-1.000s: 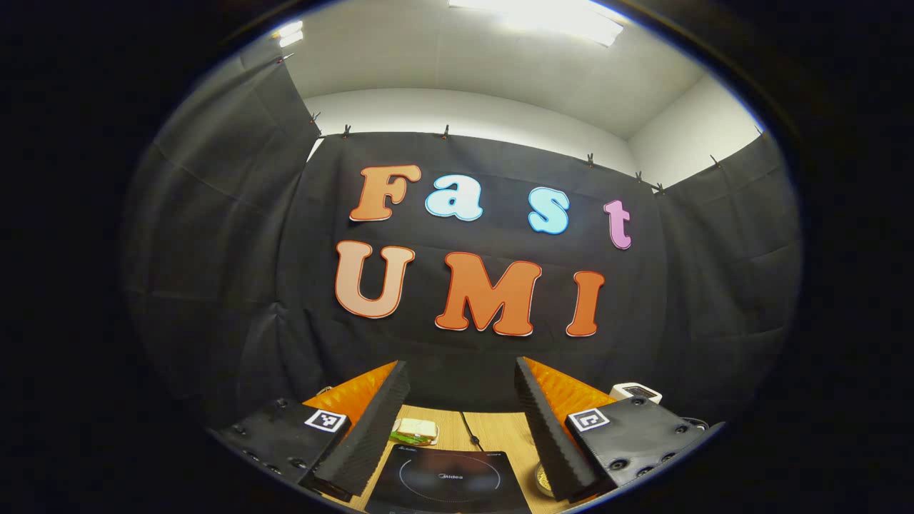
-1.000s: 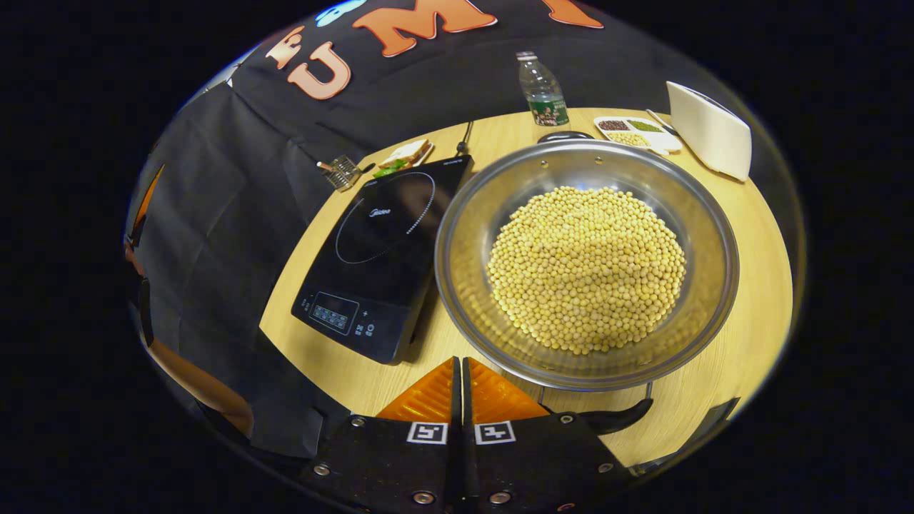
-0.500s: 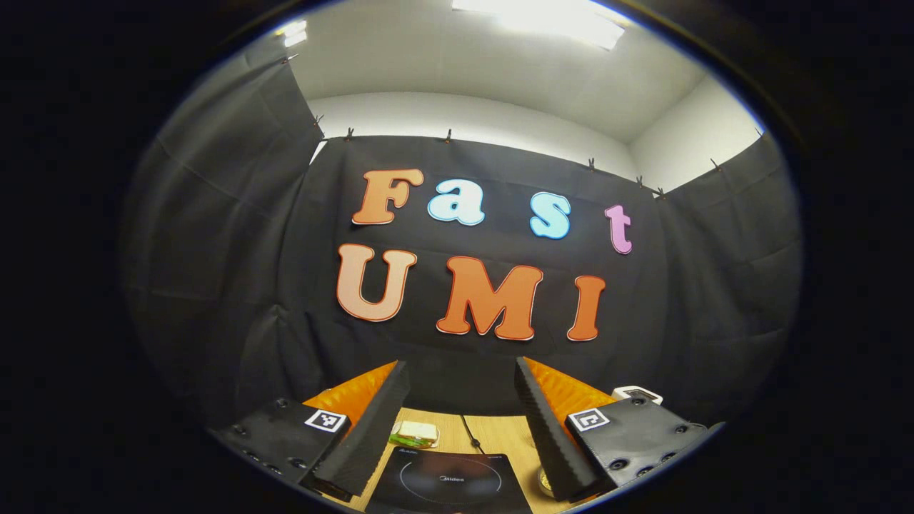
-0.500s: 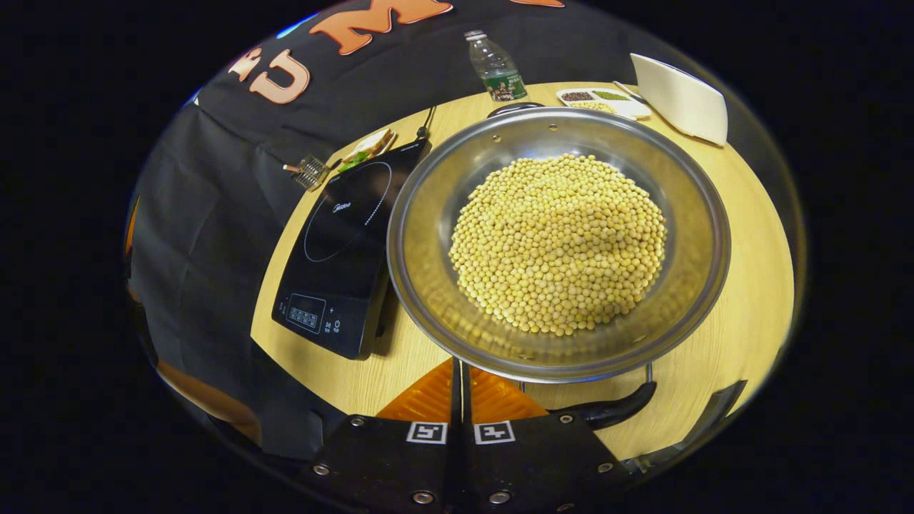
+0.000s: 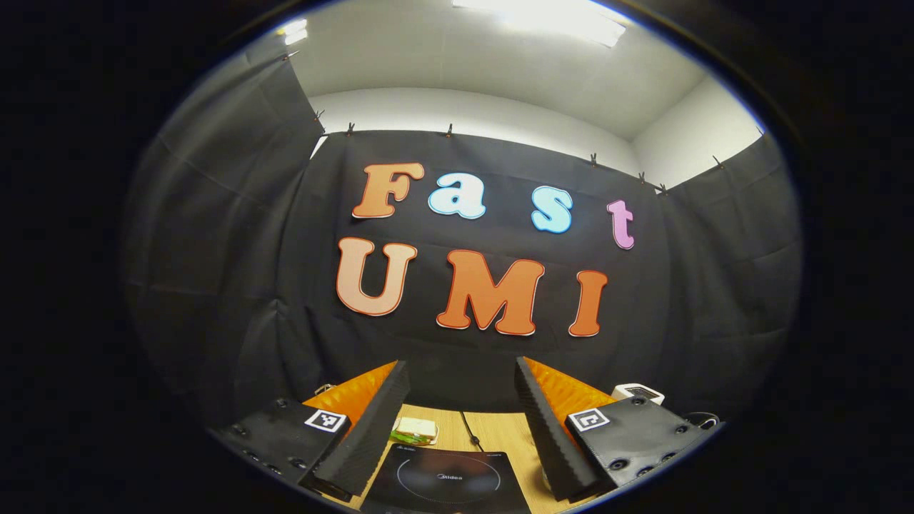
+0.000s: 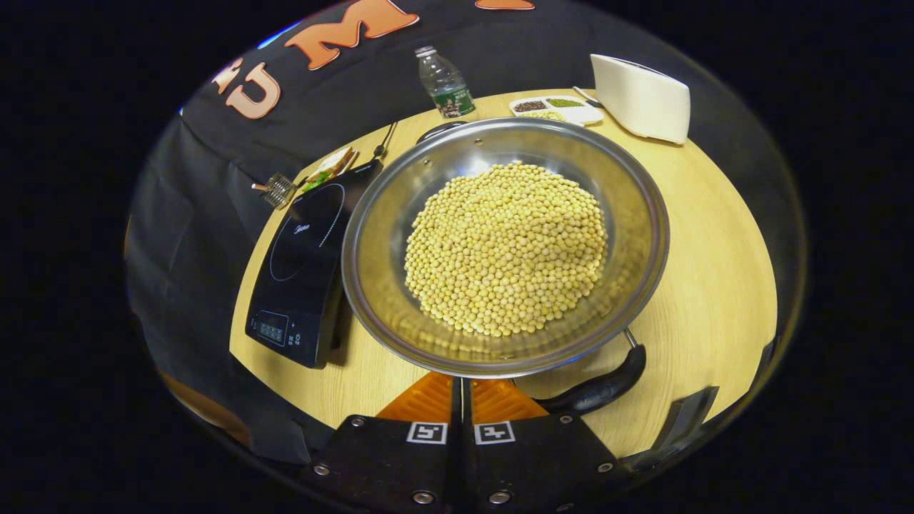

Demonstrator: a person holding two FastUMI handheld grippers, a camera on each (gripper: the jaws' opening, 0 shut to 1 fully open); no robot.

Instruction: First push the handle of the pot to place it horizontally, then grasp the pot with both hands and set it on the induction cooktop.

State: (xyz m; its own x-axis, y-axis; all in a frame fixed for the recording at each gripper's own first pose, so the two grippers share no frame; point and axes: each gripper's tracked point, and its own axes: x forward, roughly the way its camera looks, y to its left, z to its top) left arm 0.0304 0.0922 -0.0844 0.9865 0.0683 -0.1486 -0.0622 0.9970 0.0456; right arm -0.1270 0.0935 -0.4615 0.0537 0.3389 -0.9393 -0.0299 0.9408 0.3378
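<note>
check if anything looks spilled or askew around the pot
Nothing looks spilled: the beans sit heaped inside the pot. The pot's near handle points off at an angle, and its rim overlaps the induction cooktop edge in the right gripper view.

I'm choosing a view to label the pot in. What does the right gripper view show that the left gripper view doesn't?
Right gripper view: the steel pot heaped with soybeans, its black handle, a water bottle, a divided dish, a white box, and the right hand-held gripper with fingers closed together. Left gripper view: the left hand-held gripper with fingers spread, the booth's upper walls and ceiling light. Both: the induction cooktop, sandwich plate and wooden table.
</note>
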